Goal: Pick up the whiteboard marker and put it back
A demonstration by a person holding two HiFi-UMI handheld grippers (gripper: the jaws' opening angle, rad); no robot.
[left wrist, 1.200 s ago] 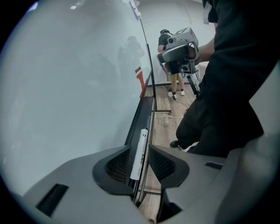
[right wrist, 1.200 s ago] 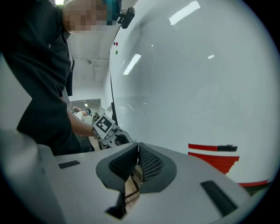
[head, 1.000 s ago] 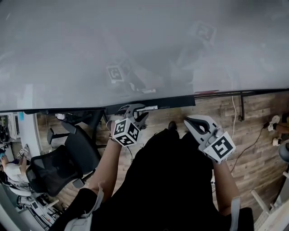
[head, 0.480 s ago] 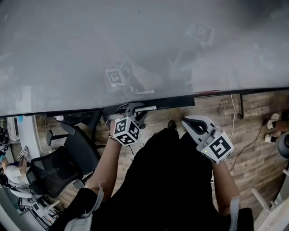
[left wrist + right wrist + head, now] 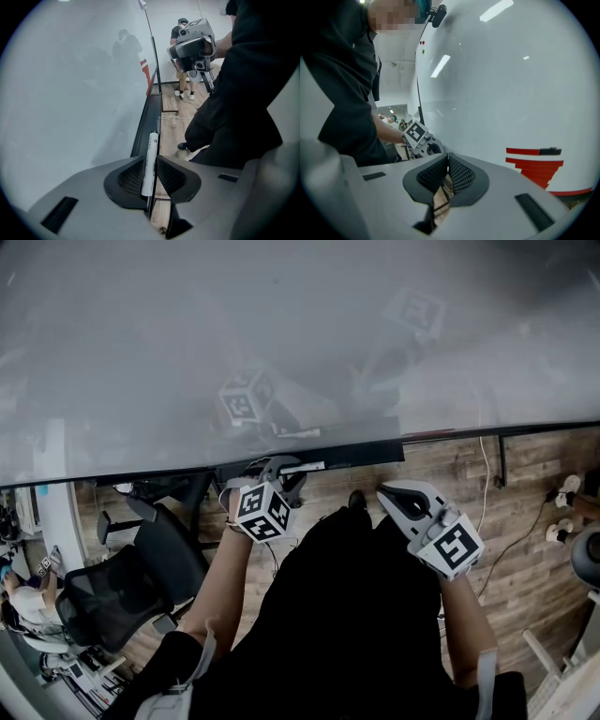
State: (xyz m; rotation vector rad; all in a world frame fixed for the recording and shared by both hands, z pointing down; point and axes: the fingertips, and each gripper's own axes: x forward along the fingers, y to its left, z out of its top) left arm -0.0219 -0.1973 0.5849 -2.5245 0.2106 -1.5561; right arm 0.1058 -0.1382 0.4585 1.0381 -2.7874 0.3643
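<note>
A white whiteboard marker [image 5: 151, 159] lies along the black tray [image 5: 149, 117] under the whiteboard [image 5: 281, 334]. My left gripper [image 5: 151, 171] points down at it. Its jaws are closing with the marker between the pads, and a thin dark gap still shows on the marker's right side. In the head view the left gripper [image 5: 281, 470] sits at the tray [image 5: 356, 455], and the marker [image 5: 306, 466] pokes out to its right. My right gripper [image 5: 382, 493] hangs in front of the board away from the tray. Its pads [image 5: 448, 161] meet at the tips with nothing between them.
A black office chair [image 5: 122, 587] stands to the left on the wood floor. A cable [image 5: 487, 474] hangs down at the right. The board carries a red marking [image 5: 534, 164]. A person [image 5: 183, 56] stands far along the board.
The right gripper has edged slightly left. The left gripper stays at the tray over the marker.
</note>
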